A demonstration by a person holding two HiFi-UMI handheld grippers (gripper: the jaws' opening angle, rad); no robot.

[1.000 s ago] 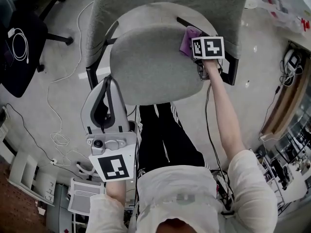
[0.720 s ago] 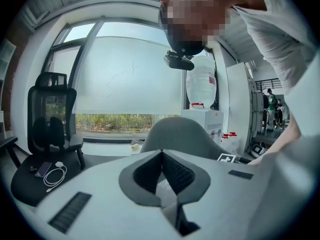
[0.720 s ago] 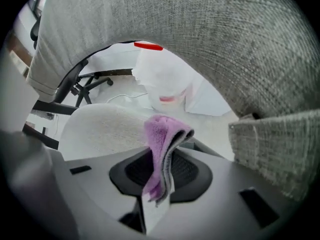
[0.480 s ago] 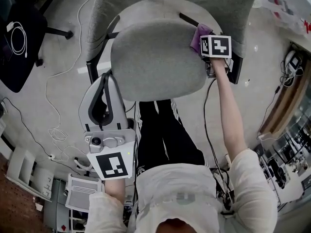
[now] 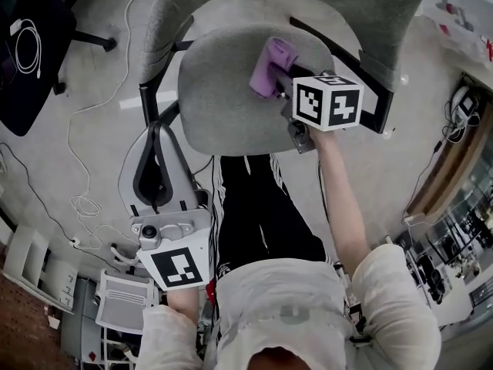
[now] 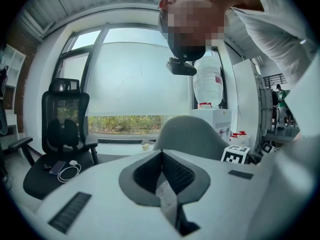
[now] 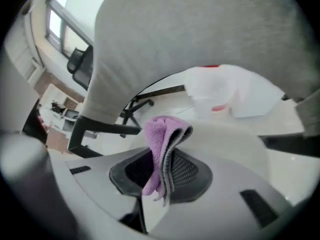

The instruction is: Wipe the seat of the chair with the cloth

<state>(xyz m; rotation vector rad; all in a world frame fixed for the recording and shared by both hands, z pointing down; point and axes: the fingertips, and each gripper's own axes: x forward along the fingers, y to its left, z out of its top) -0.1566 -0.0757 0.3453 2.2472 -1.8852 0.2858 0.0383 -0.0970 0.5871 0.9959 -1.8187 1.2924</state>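
Cloth (image 5: 269, 66), purple and folded over on itself, is pinched in the right gripper (image 5: 280, 79), whose jaws are closed down tight on the fold so that a bunched end sticks out past the tips. In the right gripper view the cloth (image 7: 161, 143) stands between the dark ribbed pads of the right gripper (image 7: 162, 160), with the grey backrest (image 7: 200, 44) looming above. From the head view the cloth sits over the grey seat (image 5: 219, 99) of the chair, toward its rear right part and near the backrest (image 5: 293, 6); whether it presses on the seat cannot be told. The right arm reaches forward over the seat's front right edge. The left gripper (image 5: 158, 133) is held apart from the cloth, off the seat's front left edge and over the floor. In its own view the left gripper (image 6: 161, 166) has its jaws brought together with nothing between them, pointing toward a window and a black office chair (image 6: 65, 129) with a white cable (image 6: 72, 170) lying on it. Legs in black trousers (image 5: 262, 214) stand just in front of the seat.
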